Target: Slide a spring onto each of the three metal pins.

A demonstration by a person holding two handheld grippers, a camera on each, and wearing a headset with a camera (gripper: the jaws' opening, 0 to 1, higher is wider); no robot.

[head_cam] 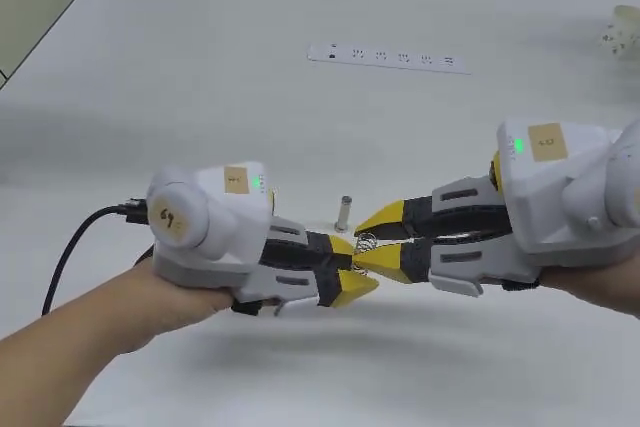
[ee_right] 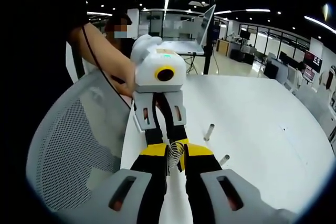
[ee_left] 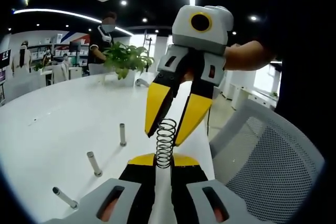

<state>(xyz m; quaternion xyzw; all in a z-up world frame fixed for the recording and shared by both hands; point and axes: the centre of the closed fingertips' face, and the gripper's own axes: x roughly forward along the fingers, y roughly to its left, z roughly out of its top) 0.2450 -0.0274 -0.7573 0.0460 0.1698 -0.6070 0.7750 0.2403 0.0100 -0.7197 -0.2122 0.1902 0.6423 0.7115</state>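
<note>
Looking down from my head, I see my left gripper (head_cam: 355,267) and my right gripper (head_cam: 368,245) meet tip to tip above the white table (head_cam: 200,67). The spring (head_cam: 367,241) is between the tips. One metal pin (head_cam: 344,213) stands up just behind them. A power strip (head_cam: 388,57) lies far back.

From my left gripper, my own jaws are pressed on the near end of the spring. The right gripper's yellow jaws are spread, one on each side of the far end. I cannot tell if they touch it. Three metal pins stand on the table to the left: a far one (ee_left: 122,134), a middle one (ee_left: 93,163), a near one (ee_left: 64,196). All are bare.

From my right gripper, my jaws are apart and the spring sits in the gap. Two metal pins stand to the right.
</note>
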